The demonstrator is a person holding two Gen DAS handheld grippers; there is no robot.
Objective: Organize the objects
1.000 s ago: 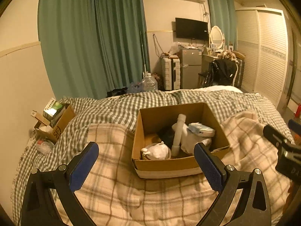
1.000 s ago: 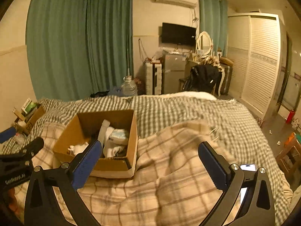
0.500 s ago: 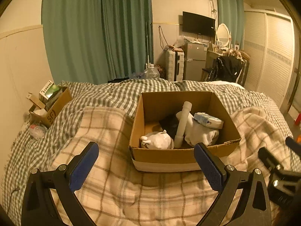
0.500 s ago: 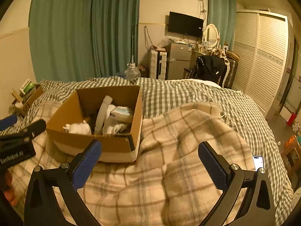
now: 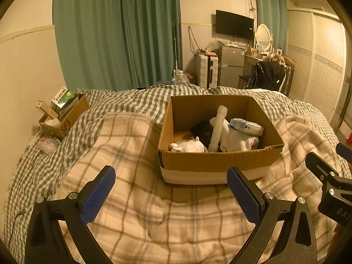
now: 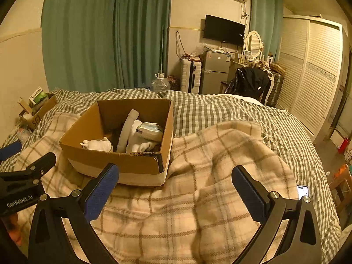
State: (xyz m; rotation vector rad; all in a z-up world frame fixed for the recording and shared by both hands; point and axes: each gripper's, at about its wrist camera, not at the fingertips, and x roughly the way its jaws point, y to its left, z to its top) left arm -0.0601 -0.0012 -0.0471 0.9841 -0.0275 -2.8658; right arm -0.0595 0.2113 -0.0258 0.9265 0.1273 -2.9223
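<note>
Two grippers, left [image 5: 170, 194] and right [image 6: 176, 194], hang with fingers wide apart, holding nothing. Cardboard box [image 5: 217, 161] sits on the plaid blanket [image 5: 136, 200], just beyond the left fingers. Inside it: white tube [image 5: 216, 129], soft white cloth [image 5: 238, 142], small packet [image 5: 246, 126]. I judge all light; tube stiff, best gripped mid-length. Box walls crowd entry; open room above.

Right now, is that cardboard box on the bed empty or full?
Partly full. The cardboard box holds a white tube, white cloth and a packet; its back wall shows bare.
</note>
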